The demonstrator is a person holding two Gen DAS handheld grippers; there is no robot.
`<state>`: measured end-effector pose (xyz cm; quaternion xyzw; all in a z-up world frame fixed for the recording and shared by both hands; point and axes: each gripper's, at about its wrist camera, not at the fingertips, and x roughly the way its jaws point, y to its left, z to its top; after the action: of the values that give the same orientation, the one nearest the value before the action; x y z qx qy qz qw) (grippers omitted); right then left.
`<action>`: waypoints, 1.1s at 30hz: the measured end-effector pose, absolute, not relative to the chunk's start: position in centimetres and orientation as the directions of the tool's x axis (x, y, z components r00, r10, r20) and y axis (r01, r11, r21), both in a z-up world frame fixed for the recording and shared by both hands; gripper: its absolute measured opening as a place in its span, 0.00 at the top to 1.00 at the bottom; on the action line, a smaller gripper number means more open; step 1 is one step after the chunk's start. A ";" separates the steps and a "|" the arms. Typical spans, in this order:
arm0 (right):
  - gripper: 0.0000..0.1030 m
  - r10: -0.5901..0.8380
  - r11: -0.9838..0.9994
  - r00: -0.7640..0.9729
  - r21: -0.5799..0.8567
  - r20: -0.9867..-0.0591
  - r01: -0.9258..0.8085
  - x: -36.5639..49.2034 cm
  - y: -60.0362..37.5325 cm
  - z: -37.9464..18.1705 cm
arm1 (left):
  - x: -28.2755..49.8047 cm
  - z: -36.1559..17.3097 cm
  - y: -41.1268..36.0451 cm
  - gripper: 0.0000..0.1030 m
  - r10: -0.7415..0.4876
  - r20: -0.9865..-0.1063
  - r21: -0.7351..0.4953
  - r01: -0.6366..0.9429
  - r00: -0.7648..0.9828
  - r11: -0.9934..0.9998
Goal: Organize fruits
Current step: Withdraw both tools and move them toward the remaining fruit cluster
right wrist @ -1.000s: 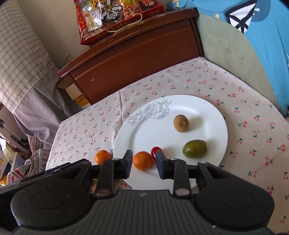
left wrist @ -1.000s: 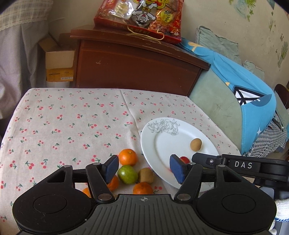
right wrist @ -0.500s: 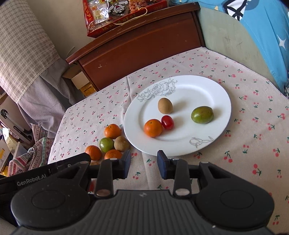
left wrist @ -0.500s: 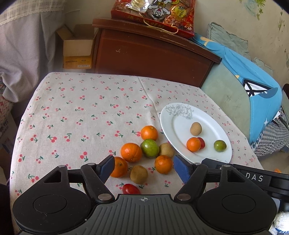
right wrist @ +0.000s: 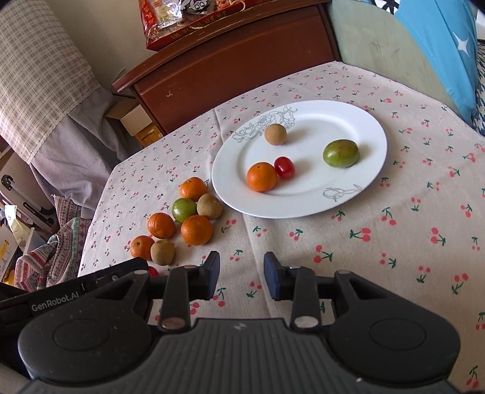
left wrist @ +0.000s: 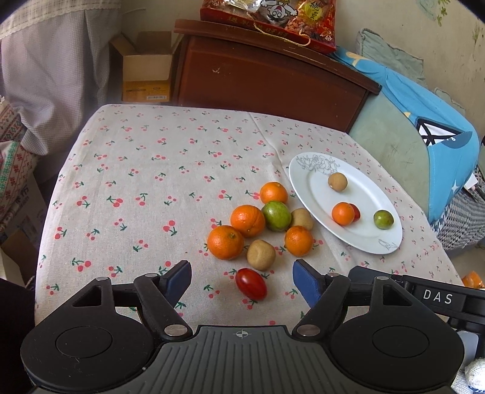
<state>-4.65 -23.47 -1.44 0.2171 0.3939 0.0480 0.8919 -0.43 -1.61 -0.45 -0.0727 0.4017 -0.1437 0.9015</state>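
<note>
The left gripper hangs over the near edge of the counter with its blue pads spread wide and nothing between them. A red cherry tomato lies on the cherry-print cloth just in front of that gap, untouched.

Just beyond it sits the loose cluster of fruit. Nearest are a large orange on the left and a brown kiwi beside it. Behind them come a second orange, a green fruit touching it, another kiwi and a third orange. A fourth orange sits at the far end of the group, near the plate's rim.

To the right of the cluster is the white plate, with a line-drawn flower on its far-left edge. On it, a small orange touches a red tomato; a round brown fruit lies farther back, and a green plum-like fruit sits apart on the right side.

The right gripper hovers above bare cloth on the near side of the plate, its jaws parted by a narrower gap and holding nothing.

At the far side, past the counter, stands a dark wooden cabinet with a red snack package on top.
</note>
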 end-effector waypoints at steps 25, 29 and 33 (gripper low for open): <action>0.68 0.299 0.917 0.705 0.398 -0.643 -0.026 -2.6 -20.7 -2.2 | -1.3 -2.0 -1.8 0.37 -0.298 -0.697 -0.179 0.244 0.652 0.953; 0.69 0.303 0.920 0.706 0.390 -0.640 -0.041 -2.0 -20.3 -2.2 | -1.3 -2.3 -2.7 0.44 -0.278 -0.690 -0.128 0.265 0.669 0.956; 0.68 0.298 0.925 0.701 0.378 -0.647 -0.044 -1.3 -19.8 -2.6 | -1.3 -2.5 -3.6 0.46 -0.272 -0.684 -0.089 0.294 0.676 0.952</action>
<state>-1.35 -19.82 -2.61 0.1694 0.3747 0.0945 0.9066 -1.31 -3.60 -2.54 0.0143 0.3713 -0.1546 0.9154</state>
